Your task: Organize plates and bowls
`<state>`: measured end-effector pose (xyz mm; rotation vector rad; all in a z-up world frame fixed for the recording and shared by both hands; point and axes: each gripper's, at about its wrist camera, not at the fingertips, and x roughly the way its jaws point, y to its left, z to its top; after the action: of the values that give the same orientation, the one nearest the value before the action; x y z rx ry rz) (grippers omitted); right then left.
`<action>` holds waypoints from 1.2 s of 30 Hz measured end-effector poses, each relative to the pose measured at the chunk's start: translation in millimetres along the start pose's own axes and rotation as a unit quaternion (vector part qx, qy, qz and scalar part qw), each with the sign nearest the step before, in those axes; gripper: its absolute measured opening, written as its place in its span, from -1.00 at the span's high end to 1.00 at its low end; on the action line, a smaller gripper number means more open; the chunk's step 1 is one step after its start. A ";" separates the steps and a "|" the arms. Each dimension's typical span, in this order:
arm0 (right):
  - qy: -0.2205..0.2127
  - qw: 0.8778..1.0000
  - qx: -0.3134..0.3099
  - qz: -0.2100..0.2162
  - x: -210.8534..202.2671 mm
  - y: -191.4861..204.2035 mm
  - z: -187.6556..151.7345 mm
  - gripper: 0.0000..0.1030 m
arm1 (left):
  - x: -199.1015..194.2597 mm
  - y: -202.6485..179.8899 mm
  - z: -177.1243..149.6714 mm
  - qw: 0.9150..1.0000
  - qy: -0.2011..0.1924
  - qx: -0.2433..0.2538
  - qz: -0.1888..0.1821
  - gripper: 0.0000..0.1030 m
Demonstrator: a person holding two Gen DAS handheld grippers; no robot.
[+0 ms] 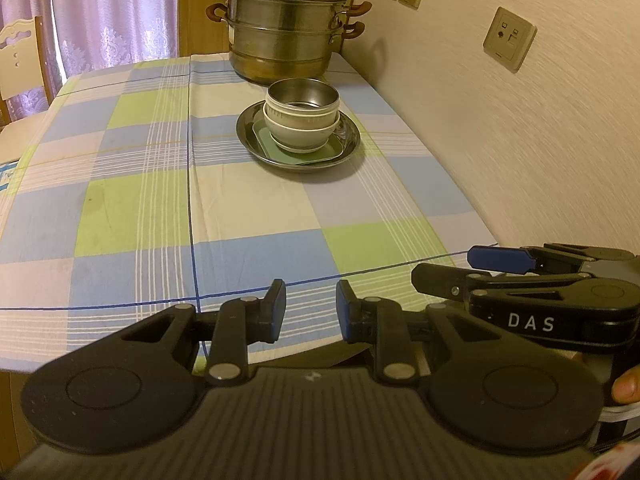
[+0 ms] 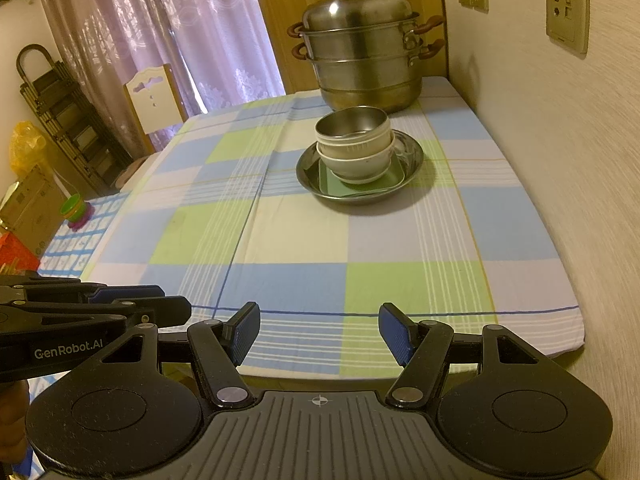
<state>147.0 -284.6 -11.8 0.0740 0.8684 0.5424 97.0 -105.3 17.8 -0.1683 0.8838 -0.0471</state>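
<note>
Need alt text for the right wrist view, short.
A metal bowl and white bowls sit stacked on a green tray in a metal plate on a checked tablecloth. The open right gripper is empty.

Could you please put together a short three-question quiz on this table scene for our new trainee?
1. True or false: the left tongs hold a bowl.
2. What sits at the top of the stack in the round metal plate? A) green tray B) metal bowl C) white bowl
3. What stands behind the stack, by the wall?

Key
1. False: both the left and the right tongs are open and empty, at the near table edge.
2. B: the metal bowl tops the white bowls, which rest on the green tray.
3. The tiered steamer pot.
</note>
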 end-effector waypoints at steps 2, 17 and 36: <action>0.000 1.000 0.000 0.000 0.1 -0.1 0.1 -0.28 | 0.2 0.0 0.1 1.000 0.000 0.000 0.000 0.54; 0.000 1.000 0.000 0.000 0.1 0.1 0.5 -0.28 | 1.0 0.6 1.0 1.000 0.000 0.001 -0.001 0.54; 0.001 1.000 0.000 -0.001 0.2 -0.1 1.1 -0.28 | 2.4 0.7 1.9 1.000 0.000 0.002 -0.001 0.54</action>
<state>148.0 -284.4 -11.3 0.0733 0.8705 0.5408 100.0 -104.6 17.1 -0.1660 0.8839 -0.0506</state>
